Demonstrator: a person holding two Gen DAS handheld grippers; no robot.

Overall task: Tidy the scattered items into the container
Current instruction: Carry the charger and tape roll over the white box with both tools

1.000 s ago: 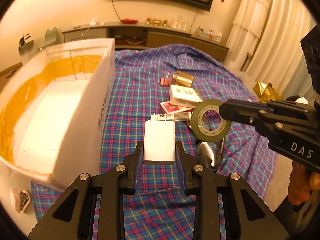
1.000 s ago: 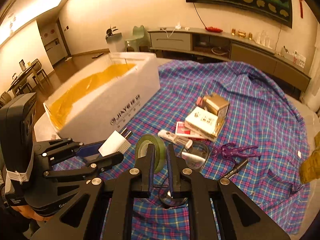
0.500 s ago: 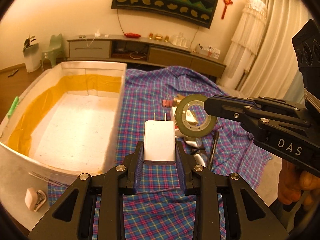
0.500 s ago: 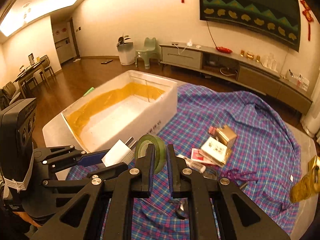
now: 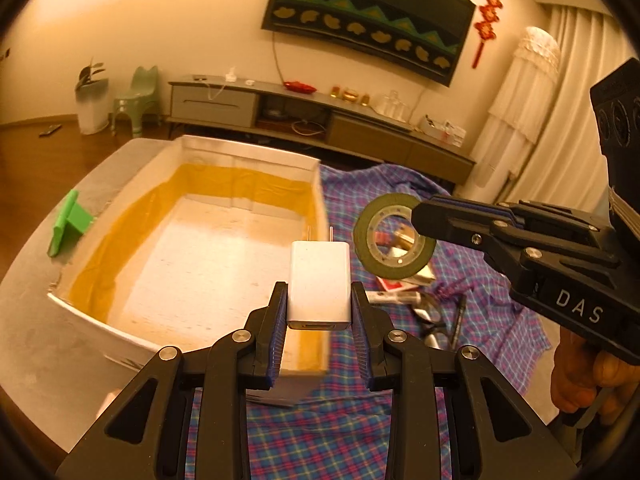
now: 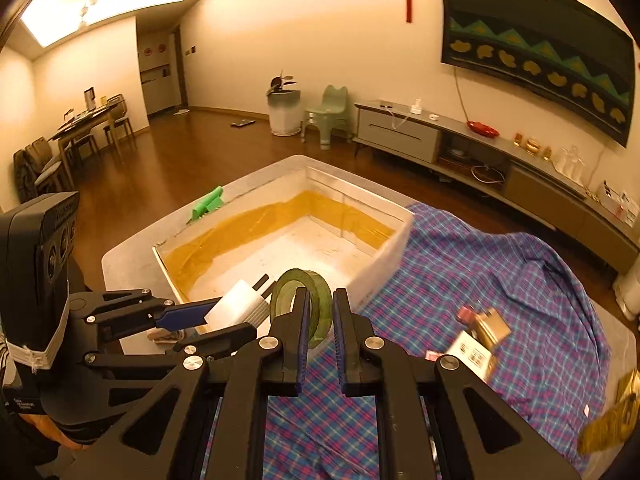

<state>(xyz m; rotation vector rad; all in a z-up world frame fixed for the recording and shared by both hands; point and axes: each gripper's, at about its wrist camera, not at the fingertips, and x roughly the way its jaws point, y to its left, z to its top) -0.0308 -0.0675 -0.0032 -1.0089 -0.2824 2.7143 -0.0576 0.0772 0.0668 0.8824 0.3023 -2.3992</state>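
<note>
Left gripper (image 5: pixel 319 312): clamped on white charger (image 5: pixel 320 284), held over near corner of foam box (image 5: pixel 224 240). Right gripper (image 6: pixel 320 320): clamped on green tape roll (image 6: pixel 302 292), beside box wall. Remaining items (image 5: pixel 404 288): on plaid cloth (image 6: pixel 500 280).

Box (image 5: pixel 248 168) left of cloth (image 5: pixel 352 432); small items (image 5: pixel 404 284) on cloth.

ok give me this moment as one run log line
left gripper: shut on white charger | right gripper: shut on green tape roll | both near foam box | box empty
</note>
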